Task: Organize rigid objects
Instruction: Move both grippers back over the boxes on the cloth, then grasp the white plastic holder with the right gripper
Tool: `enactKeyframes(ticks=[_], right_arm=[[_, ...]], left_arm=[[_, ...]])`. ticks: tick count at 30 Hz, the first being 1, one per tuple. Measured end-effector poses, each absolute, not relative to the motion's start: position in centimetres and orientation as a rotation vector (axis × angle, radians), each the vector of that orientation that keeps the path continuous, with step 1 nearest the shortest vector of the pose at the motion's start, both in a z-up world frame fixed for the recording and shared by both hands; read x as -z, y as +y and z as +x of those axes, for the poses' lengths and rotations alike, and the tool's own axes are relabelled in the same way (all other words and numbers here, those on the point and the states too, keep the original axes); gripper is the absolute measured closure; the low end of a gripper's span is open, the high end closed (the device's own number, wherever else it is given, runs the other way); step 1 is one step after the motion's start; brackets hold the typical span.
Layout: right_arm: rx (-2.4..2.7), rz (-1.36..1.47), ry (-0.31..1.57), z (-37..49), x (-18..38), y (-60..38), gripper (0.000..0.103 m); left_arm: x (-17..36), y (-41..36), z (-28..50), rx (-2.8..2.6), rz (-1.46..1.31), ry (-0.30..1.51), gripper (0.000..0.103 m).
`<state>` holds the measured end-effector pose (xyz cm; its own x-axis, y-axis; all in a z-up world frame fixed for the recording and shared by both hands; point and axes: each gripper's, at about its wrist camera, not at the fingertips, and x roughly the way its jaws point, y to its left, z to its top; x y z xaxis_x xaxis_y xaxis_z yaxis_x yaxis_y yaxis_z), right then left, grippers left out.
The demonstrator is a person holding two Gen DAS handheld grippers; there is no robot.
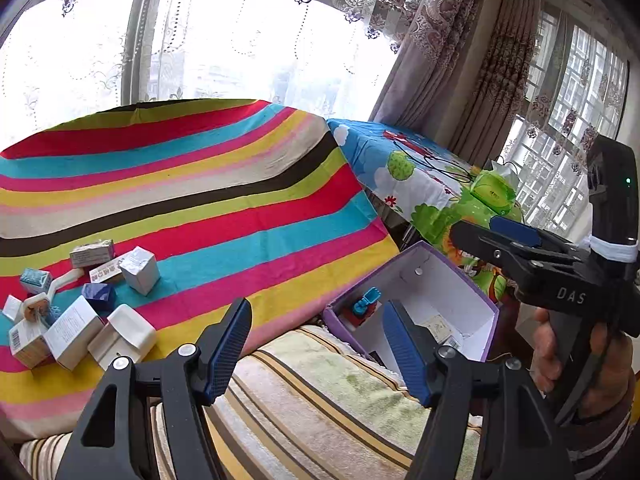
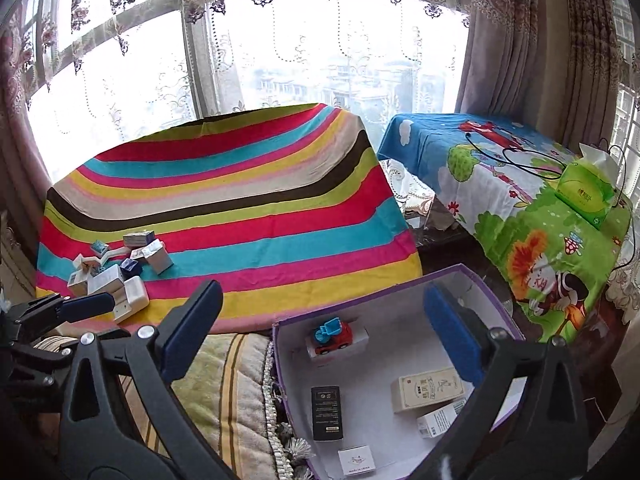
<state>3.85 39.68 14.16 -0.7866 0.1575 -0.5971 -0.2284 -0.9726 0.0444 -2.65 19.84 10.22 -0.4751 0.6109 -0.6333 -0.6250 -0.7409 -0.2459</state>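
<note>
Right wrist view shows my right gripper point(image 2: 320, 336) released above the purple box point(image 2: 400, 284); left gripper point(image 1: 316, 344) also released; I should approach the pile of boxes point(image 1: 76, 304) at lower left slowly.

The letters "DAS" stand in white on the black body of the right gripper point(image 1: 496, 236), seen from the left wrist view. In the purple box point(image 2: 280, 360), the small white card point(image 2: 357, 461) at the near edge carries the line "made in china". The print on the other small boxes and on the green tissue pack point(image 2: 586, 194) is too small to read.
</note>
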Motion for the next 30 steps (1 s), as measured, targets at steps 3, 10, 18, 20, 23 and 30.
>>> enactKeyframes(ticks=[3,10,18,20,23,30], right_arm=[[-2.873,-0.931,0.147,2.2,-15.1,37.2,0.002],[-2.995,-0.990,0.126,-2.1,-16.2,32.2,0.002],[-3.032,-1.218,0.179,-8.6,-13.4,27.2,0.002],[-3.034,-1.259,0.183,-9.9,-12.5,25.9,0.002],[-3.016,-1.291,0.172,-11.8,-11.4,24.0,0.002],[-3.038,-1.382,0.089,-14.7,-6.2,19.8,0.002]], left_arm=[[-10.9,17.1,-5.0,-2.281,-0.946,0.005,0.034],[-10.8,9.1,-10.7,-2.507,-0.970,-0.112,0.034],[-7.3,0.4,-14.0,-2.678,-1.063,-0.405,0.034],[-6.2,-1.1,-14.5,-2.701,-1.089,-0.463,0.034],[-4.8,-2.4,-14.9,-2.731,-1.119,-0.526,0.034],[-1.8,-3.5,-14.8,-2.724,-1.184,-0.650,0.034]])
